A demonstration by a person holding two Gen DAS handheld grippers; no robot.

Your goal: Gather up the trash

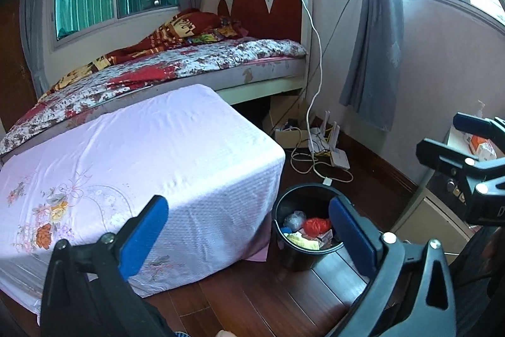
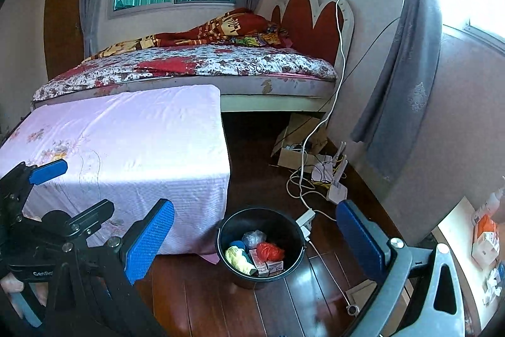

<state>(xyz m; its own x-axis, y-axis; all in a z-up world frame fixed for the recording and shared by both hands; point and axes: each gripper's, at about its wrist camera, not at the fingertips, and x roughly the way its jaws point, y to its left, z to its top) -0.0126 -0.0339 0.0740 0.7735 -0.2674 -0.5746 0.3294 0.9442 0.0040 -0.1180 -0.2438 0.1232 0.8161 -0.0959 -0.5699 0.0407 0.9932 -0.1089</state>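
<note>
A black bucket (image 1: 285, 256) (image 2: 244, 280) stands on the wooden floor beside the pink-covered table. Inside it lie a red crumpled piece (image 1: 316, 225) (image 2: 269, 251), a yellow cloth (image 1: 300, 240) (image 2: 240, 259), clear plastic (image 2: 254, 237) and small cartons (image 2: 268, 267). My left gripper (image 1: 249, 237) hovers above and short of the bucket, open, with nothing between its blue pads (image 1: 145, 237). My right gripper (image 2: 255, 239) is also open and holds nothing, with the bucket seen between its fingers. Each gripper shows in the other's view: the right gripper (image 1: 438, 131) at the right edge, the left gripper (image 2: 87, 185) at the left.
A low table under a pink floral cloth (image 1: 142, 147) (image 2: 132, 141) stands left of the bucket, and a bed (image 1: 189, 62) lies behind it. White cables, a router (image 2: 336, 191) and a power strip (image 2: 305, 218) lie on the floor beyond. A cabinet with boxes (image 2: 486, 239) is at the right.
</note>
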